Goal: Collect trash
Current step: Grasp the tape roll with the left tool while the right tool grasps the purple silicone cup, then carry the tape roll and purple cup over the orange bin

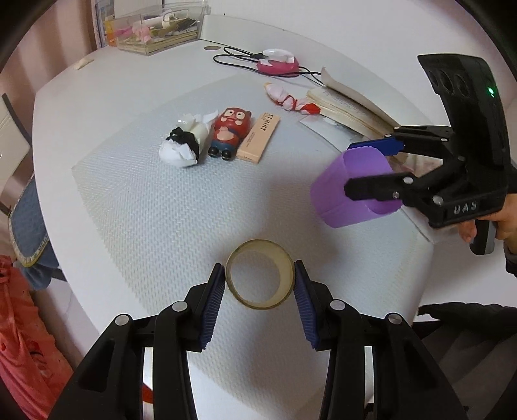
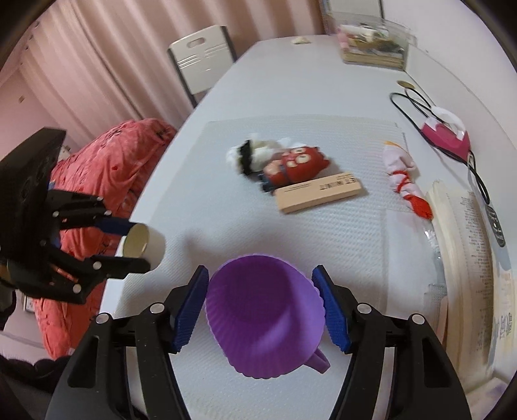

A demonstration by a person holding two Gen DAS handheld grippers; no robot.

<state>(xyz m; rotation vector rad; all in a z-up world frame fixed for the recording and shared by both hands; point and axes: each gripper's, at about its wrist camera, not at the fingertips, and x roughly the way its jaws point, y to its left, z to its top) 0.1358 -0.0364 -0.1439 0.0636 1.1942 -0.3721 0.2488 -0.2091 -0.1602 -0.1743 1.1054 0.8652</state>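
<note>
Left tool [image 1: 260,284] nearest the lens in the left wrist view, pads clamped on both sides of a tape roll core [image 1: 260,274], ring seen end-on, held off the mat. In the right wrist view the same roll [image 2: 143,247] sits between the left tool's fingers at 9 o'clock, beside the tabletop's edge.

Right tool [image 2: 261,303] clamps a purple fluted cup [image 2: 265,320] by its rim, opening facing the lens, small handle poking out at 5 o'clock. From the left wrist view that cup [image 1: 352,190] is at 3 o'clock, tilted and clear of the tabletop, with a hand [image 1: 494,223] on the tool grip.

White tabletop [image 1: 145,71] carries a textured grey mat [image 1: 168,206]. Mat centre, 12 o'clock from the left tool: crumpled white paper wad with a black band [image 1: 185,142], touching a red cartoon figurine [image 1: 229,132] lying on its back, just beside a tan flat box [image 1: 258,137].

Twisted pink-white wrapper with red end [image 1: 290,100] at 1 o'clock, near an open book [image 1: 349,106]. Pink device with black cable [image 1: 278,63] farther back. Clear organiser box [image 1: 155,29] at 11 o'clock, far end.

Off the tabletop: red-orange bag [image 2: 106,168] at 9 o'clock, white chair [image 2: 200,55] at 11 o'clock, pink curtain behind.
</note>
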